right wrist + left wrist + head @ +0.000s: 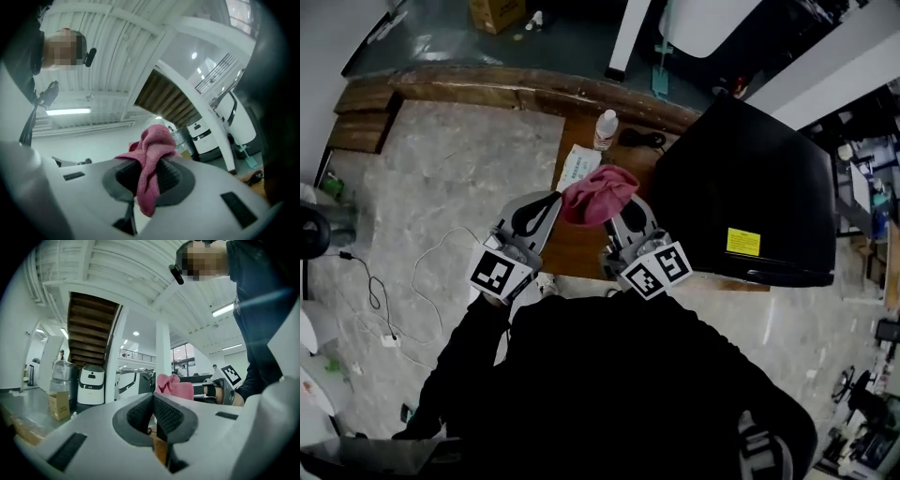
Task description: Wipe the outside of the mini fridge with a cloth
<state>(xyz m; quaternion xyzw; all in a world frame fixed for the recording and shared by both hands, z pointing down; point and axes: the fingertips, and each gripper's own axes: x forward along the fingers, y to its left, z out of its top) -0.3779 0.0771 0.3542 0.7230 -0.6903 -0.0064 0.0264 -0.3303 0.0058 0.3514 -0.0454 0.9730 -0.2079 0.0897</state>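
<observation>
A black mini fridge (750, 192) with a yellow sticker stands on the wooden table (577, 248) at the right of the head view. My right gripper (614, 202) is shut on a pink cloth (598, 194), held up above the table just left of the fridge. In the right gripper view the cloth (149, 164) is pinched between the dark pads and hangs out on both sides. My left gripper (542, 211) is beside it, to the left, with its jaws pressed together and nothing in them. The left gripper view shows the pink cloth (174, 386) and the right gripper beyond its tips.
A small white bottle (606, 129) and a printed paper sheet (577, 167) lie on the table behind the grippers, with a dark cable (639, 139) near the bottle. A white cable (441, 272) trails on the stone floor at the left. A cardboard box (496, 13) sits at the far back.
</observation>
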